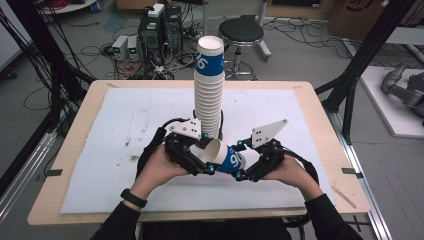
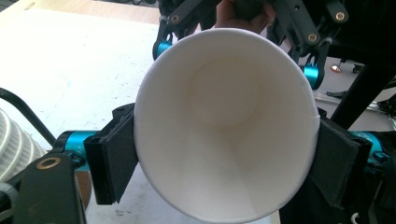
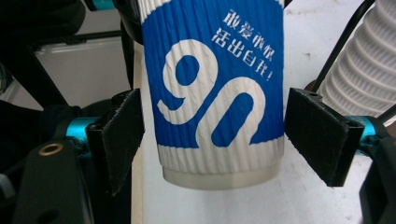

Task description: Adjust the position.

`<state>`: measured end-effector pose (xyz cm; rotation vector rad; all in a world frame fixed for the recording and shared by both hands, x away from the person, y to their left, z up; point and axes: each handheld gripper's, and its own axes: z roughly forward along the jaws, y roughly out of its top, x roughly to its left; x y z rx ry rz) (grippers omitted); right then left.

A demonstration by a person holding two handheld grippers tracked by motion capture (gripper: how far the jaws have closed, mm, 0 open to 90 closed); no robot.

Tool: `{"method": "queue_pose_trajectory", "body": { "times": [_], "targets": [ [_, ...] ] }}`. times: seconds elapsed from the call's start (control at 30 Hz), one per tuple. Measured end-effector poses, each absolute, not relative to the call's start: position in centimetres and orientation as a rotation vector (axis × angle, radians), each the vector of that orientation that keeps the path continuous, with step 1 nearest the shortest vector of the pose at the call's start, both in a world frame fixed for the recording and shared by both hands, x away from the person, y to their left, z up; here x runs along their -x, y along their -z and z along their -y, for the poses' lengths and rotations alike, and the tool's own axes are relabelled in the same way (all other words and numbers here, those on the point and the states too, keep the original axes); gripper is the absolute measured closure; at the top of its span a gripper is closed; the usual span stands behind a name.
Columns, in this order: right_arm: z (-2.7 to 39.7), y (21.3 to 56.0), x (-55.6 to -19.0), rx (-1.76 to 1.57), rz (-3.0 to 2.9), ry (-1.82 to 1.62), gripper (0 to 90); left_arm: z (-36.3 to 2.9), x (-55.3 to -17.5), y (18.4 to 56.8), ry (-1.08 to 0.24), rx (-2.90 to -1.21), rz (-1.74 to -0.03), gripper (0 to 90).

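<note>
Left gripper (image 2: 224,154) fingers clamp the empty paper cup (image 2: 224,121) – right gripper (image 3: 215,140) fingers just opened.

A wooden table (image 1: 320,107) topped with a white mat (image 1: 125,125). Beyond it, grey floor (image 1: 300,60) with tangled cables (image 1: 95,52), a black round stool (image 1: 241,31), and possibly computer equipment (image 1: 159,27).

I read a big white "90" on the blue sleeve of the paper cup (image 3: 212,93), seen in the right gripper view. At its one o'clock stand two slanted lines of small white Chinese characters, too fine for me to make out. On the top cup of the stack (image 1: 208,59) I read only a "6".
</note>
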<state>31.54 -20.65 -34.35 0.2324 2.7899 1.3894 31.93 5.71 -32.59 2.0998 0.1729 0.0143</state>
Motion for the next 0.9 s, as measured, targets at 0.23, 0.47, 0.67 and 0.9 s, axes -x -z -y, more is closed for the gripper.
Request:
{"method": "queue_pose_trajectory", "body": {
  "times": [0.23,0.47,0.67,0.9],
  "targets": [
    [20.6,34.4,-31.6,-0.203,-2.794,-1.381,29.2,-5.9,-31.7,32.4,-0.019,-2.083,-0.174,19.0],
    [20.8,34.1,-31.7,-0.208,-2.779,-1.429,29.2,-6.5,-31.9,32.4,-0.02,-2.012,-0.213,11.4],
    [21.8,33.6,-31.9,-0.252,-2.731,-1.531,29.3,-7.5,-32.2,32.4,0.009,-1.891,-0.254,9.3],
    [22.9,33.5,-32.2,-0.321,-2.66,-1.695,29.3,-7.7,-32.4,32.8,0.056,-1.811,-0.269,9.3]
  ]
}}
